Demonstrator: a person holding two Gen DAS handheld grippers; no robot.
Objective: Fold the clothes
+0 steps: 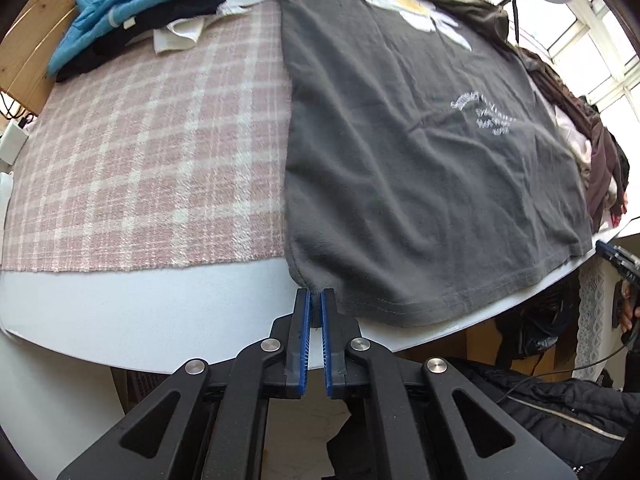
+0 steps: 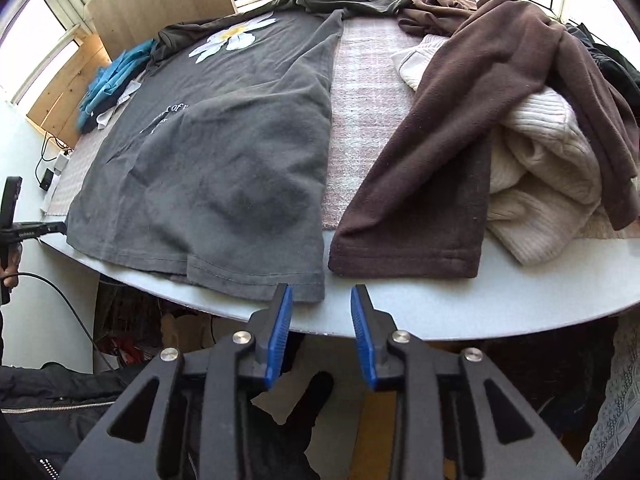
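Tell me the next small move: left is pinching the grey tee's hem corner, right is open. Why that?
Probably ease the right gripper forward and close it on the grey T-shirt hem's other corner. The left gripper already pinches its corner; the right's jaws hang open just short of the hem.

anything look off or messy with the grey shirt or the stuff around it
The grey daisy T-shirt lies flat but wrinkled, its hem hanging slightly over the table edge. A brown fleece and a cream knit sweater are heaped unfolded to the right of it. No damage or spills show.
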